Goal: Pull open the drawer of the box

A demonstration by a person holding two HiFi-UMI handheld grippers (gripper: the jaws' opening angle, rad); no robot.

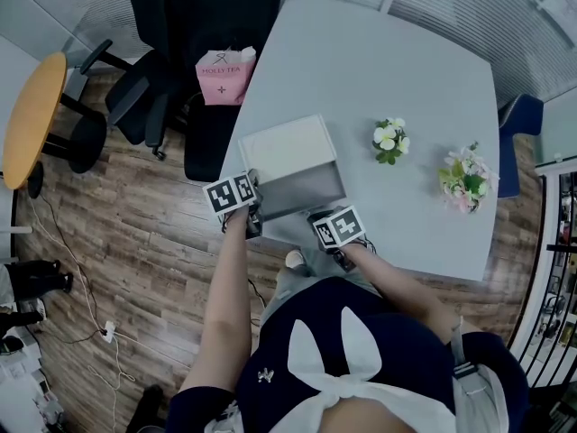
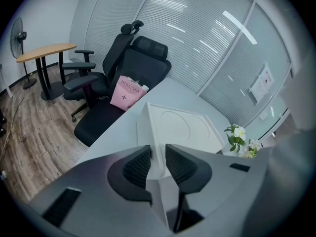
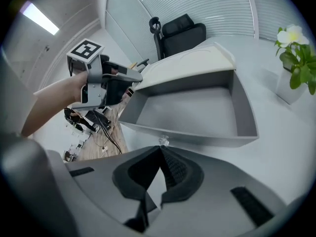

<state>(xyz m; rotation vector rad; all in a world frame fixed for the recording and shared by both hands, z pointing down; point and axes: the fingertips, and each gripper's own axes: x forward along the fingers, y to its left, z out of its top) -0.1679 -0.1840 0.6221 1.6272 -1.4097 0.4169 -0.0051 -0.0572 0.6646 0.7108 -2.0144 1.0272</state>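
A white box (image 1: 284, 147) stands on the pale table (image 1: 406, 61) near its front-left edge. Its grey drawer (image 1: 302, 192) is pulled out toward me, and in the right gripper view the drawer (image 3: 187, 110) shows empty. My left gripper (image 1: 251, 182) is at the box's front-left corner. In the left gripper view the box (image 2: 182, 127) has its corner edge clamped between the left gripper's (image 2: 158, 157) pads. My right gripper (image 3: 160, 149) is shut, its tips just below the small clear knob (image 3: 162, 141) on the drawer front. The knob shows beyond the tips, not pinched.
Two small flower pots (image 1: 389, 140) (image 1: 466, 179) stand to the right of the box. A black office chair (image 1: 216, 25) holds a pink bag (image 1: 224, 77) at the table's left edge. A round wooden table (image 1: 32, 115) is far left, and cables lie on the floor (image 1: 90, 242).
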